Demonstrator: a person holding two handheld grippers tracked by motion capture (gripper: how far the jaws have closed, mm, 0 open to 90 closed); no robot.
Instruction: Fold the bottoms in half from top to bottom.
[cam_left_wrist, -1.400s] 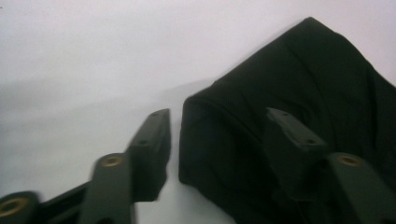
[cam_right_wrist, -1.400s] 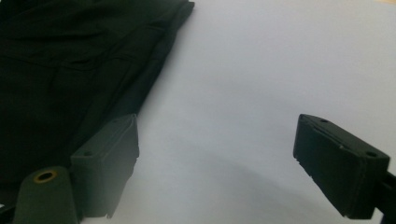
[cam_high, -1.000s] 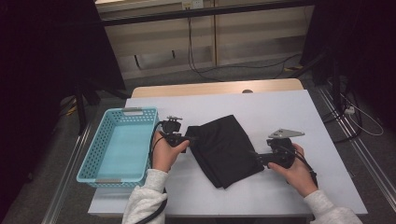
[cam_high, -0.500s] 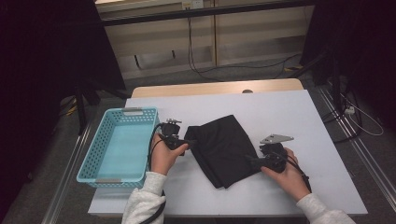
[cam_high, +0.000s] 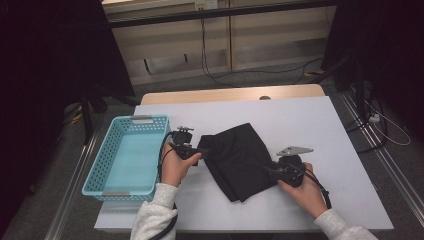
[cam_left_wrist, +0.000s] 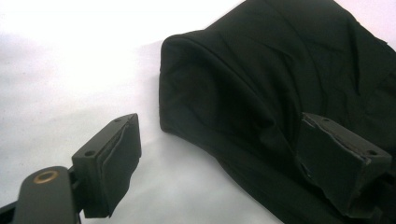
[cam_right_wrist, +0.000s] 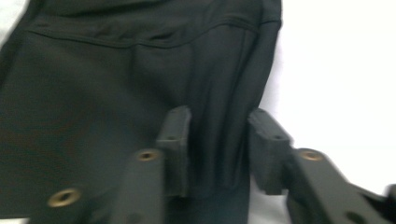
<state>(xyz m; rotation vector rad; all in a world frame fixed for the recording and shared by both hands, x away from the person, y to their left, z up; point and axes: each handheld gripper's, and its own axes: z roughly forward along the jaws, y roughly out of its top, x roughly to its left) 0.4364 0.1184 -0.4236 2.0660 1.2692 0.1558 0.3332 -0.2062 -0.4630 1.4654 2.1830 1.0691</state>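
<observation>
A folded black cloth (cam_high: 242, 161) lies in the middle of the white table (cam_high: 320, 125). A light blue basket (cam_high: 125, 156) sits well apart from it, over at nine o'clock, with nothing inside.

The step in hand looks like grabbing the cloth from both sides so it can be lifted or folded.

The right gripper (cam_high: 270, 170) is at the cloth's edge at about four o'clock. Its jaws have just been closing. In the right gripper view (cam_right_wrist: 212, 140) a ridge of cloth stands between the two black pads, but there are gaps on both sides, so they are not squeezing it yet.

The left gripper (cam_high: 199, 150) is at the cloth's corner at about ten o'clock. Its jaws have been opening a little and stand wide apart. In the left gripper view (cam_left_wrist: 243, 154) one pad is over bare table and the other is over the cloth, and it holds nothing.

Next, I think the right jaws need to finish the pinch. The left gripper should slide forward so the rounded fold goes between its pads, then close. Both should grab all the layers, or the cloth may slip out.
</observation>
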